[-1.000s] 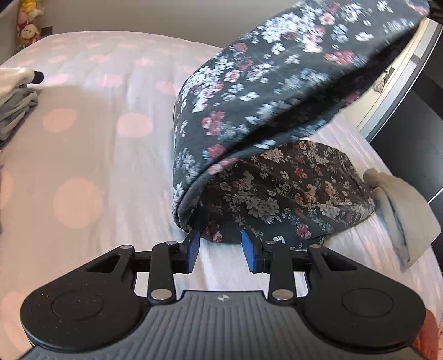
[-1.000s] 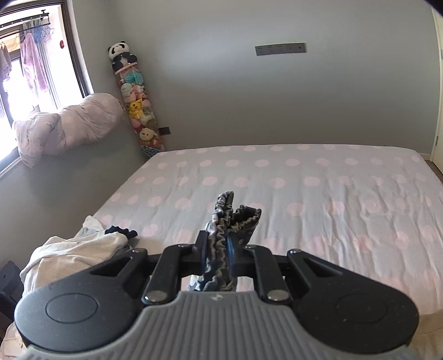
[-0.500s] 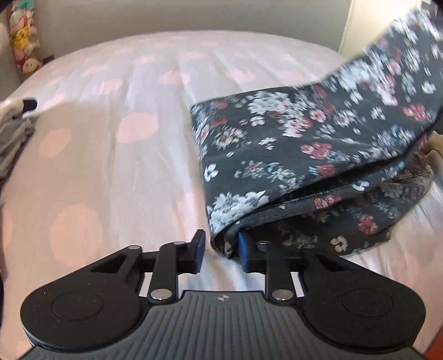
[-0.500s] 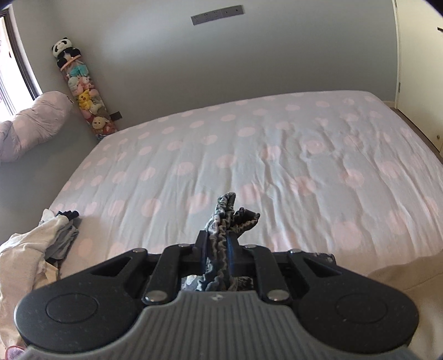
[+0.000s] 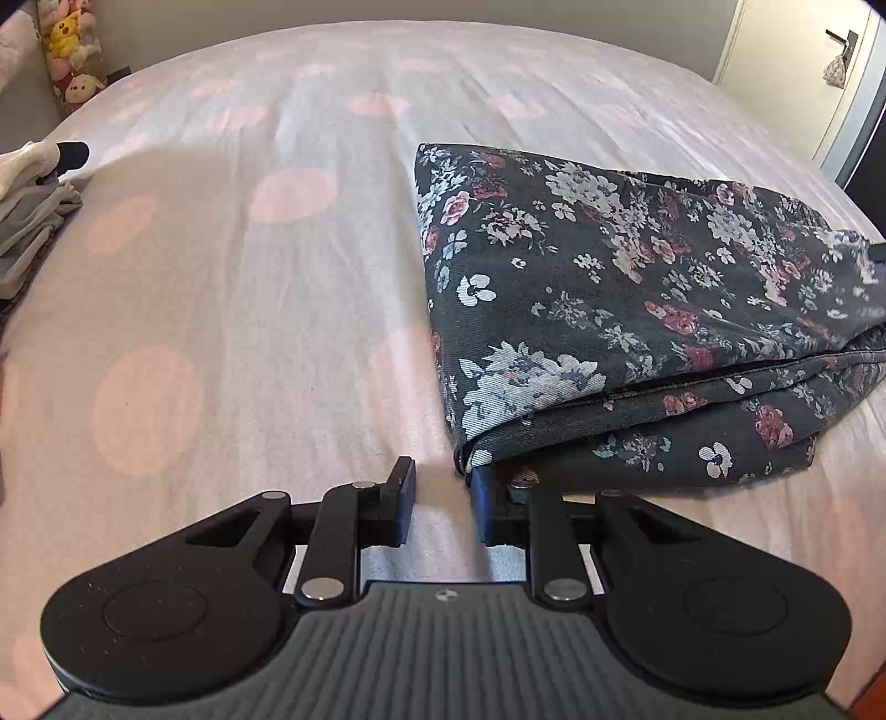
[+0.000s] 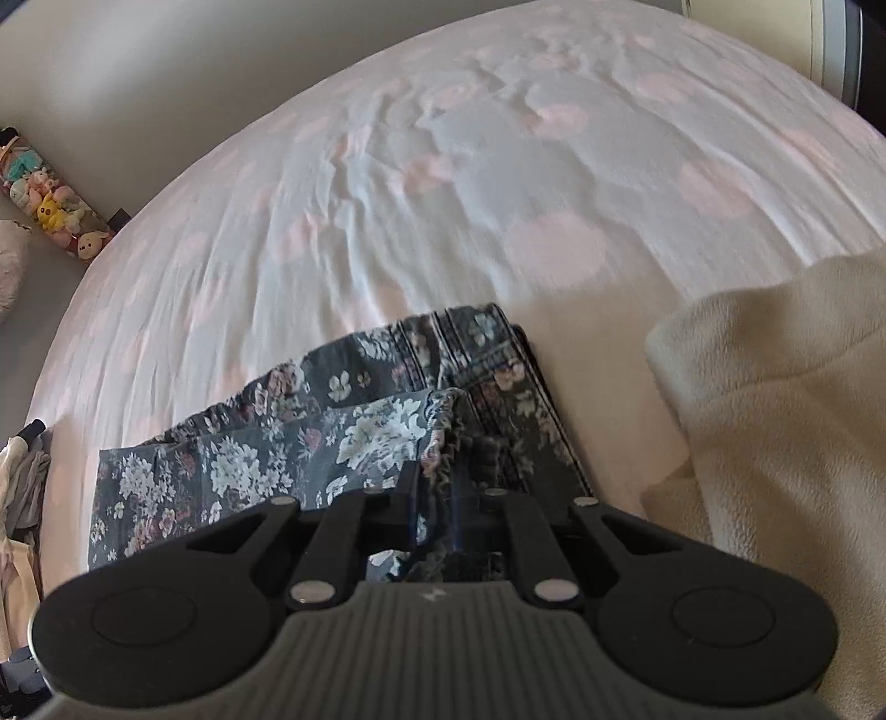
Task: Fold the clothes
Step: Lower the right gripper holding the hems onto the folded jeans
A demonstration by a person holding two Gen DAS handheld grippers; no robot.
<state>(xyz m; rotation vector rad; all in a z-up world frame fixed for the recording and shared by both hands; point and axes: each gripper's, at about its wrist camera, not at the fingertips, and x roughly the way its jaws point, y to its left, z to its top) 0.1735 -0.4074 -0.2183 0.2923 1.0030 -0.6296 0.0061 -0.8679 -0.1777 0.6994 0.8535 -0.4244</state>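
While the floral garment (image 5: pixel 637 310) is lying doubled over on the bed (image 5: pixel 277 277), filling the right half of the left wrist frame, a pile of pale clothes (image 5: pixel 33 194) is sitting at the far left edge and soft toys (image 5: pixel 69 50) are showing in the upper left corner. The left hand-held gripper (image 5: pixel 440 501) is resting at lower centre with its blue pads parted and nothing between them; the right-hand pad is touching the garment's near folded corner.

In the right wrist frame, the left hand-held gripper is out of sight. The right hand-held gripper (image 6: pixel 437 498) is sitting at lower centre, its jaws nearly closed on the gathered elastic edge of the garment (image 6: pixel 249 454), which is spreading flat toward the lower left. A cream fleece item (image 6: pixel 775 415) is lying just beside it at the right.

Judgement: the cloth is looking like soft, light woven fabric, limp rather than stiff, likely to sag and slide out of line if lifted by one point. The hemmed corners and the elastic band are offering the firmest hold. The fleece at the right is crowding the working area; the pile at the left is lying well apart.
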